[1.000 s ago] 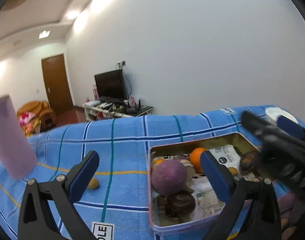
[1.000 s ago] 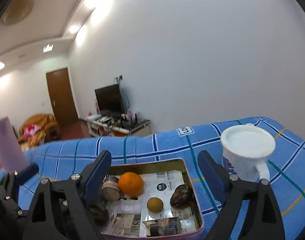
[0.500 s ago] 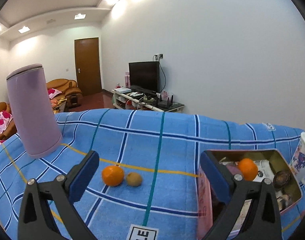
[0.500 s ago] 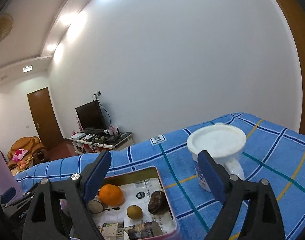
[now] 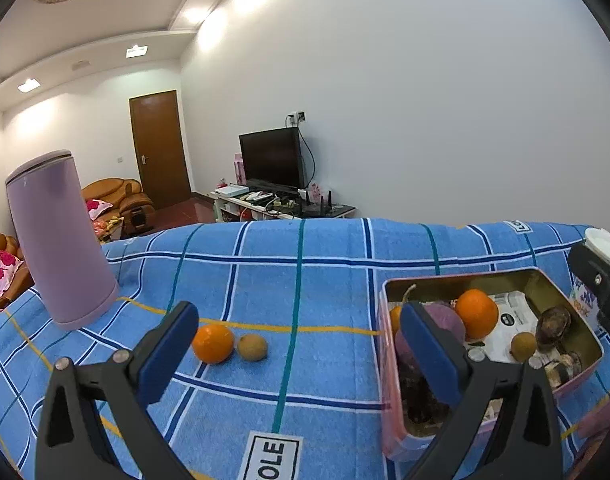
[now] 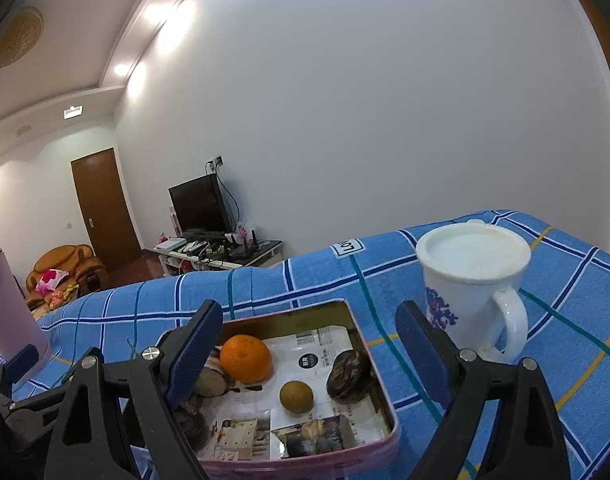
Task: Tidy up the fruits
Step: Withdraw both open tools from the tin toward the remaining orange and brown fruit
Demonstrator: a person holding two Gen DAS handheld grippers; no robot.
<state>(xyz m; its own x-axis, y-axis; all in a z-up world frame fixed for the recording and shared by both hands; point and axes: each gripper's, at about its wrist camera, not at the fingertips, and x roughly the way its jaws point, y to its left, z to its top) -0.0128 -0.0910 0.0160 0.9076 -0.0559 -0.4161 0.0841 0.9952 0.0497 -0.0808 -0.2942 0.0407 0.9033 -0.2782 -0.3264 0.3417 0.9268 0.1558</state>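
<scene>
An orange [image 5: 213,343] and a small brown fruit [image 5: 252,347] lie side by side on the blue checked cloth [image 5: 329,280]. My left gripper [image 5: 299,354] stands open just in front of them with nothing between its fingers. To its right is a pink tin [image 5: 465,278] holding an orange [image 5: 476,314], a purple fruit [image 5: 445,322] and brown fruits. My right gripper [image 6: 309,346] hangs open over the near side of the tin [image 6: 289,312], above its orange [image 6: 245,358], a small brown fruit [image 6: 296,397] and a dark fruit [image 6: 349,372]. It holds nothing.
A tall purple tumbler [image 5: 59,240] stands at the left of the table. A white lidded mug [image 6: 471,280] stands right of the tin, close to my right finger. Paper packets line the tin's floor. The far table edge drops to a room with a television.
The left view has swung left off the tin, so the loose orange and brown fruit now lie by its left finger. My right gripper has barely moved. Both stay open.
</scene>
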